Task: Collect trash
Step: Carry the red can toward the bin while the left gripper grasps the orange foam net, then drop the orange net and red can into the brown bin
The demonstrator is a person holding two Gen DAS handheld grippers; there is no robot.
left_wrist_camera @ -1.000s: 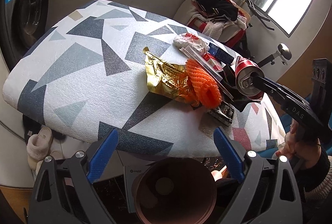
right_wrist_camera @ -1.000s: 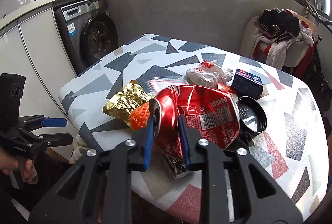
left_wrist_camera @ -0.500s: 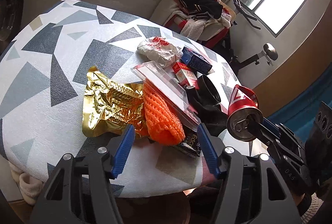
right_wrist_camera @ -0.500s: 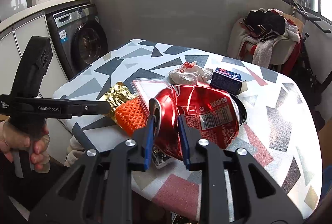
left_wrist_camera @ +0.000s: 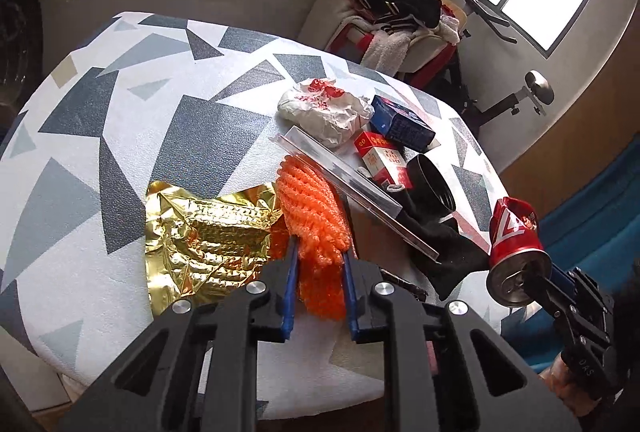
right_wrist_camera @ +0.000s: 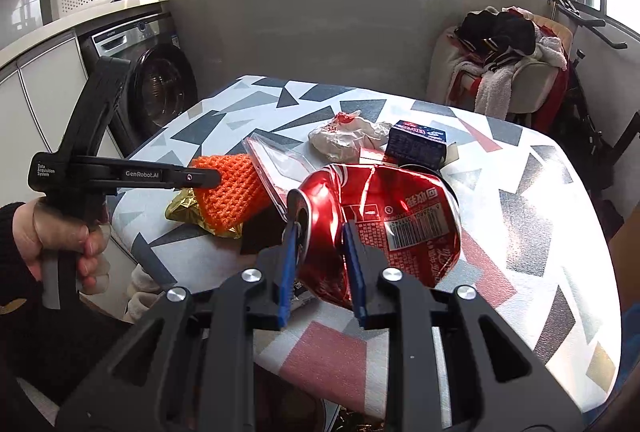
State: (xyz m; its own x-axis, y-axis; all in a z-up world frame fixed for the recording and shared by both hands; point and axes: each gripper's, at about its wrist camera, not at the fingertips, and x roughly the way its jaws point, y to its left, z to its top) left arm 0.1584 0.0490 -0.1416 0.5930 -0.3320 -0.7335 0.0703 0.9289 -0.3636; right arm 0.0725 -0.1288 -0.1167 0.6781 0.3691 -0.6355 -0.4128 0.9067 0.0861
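My left gripper (left_wrist_camera: 319, 252) is shut on the orange foam net (left_wrist_camera: 312, 216), which lies on the patterned table (left_wrist_camera: 140, 136) beside a crumpled gold wrapper (left_wrist_camera: 200, 244). In the right wrist view the same net (right_wrist_camera: 232, 188) sits at the left gripper's tips. My right gripper (right_wrist_camera: 318, 232) is shut on a crushed red can (right_wrist_camera: 380, 216), held off the table's right edge; the can also shows in the left wrist view (left_wrist_camera: 516, 244).
On the table lie a white crumpled bag (left_wrist_camera: 324, 108), a blue box (left_wrist_camera: 400, 124), a red-and-white box (left_wrist_camera: 380, 156), a clear plastic tray (left_wrist_camera: 348, 180), a black round lid (left_wrist_camera: 432, 184) and black cloth. A chair piled with clothes (right_wrist_camera: 500, 64) and a washing machine (right_wrist_camera: 156, 84) stand behind.
My left gripper moved forward over the table and closed on the orange net. My right gripper kept hold of the red can and stayed near the right edge.
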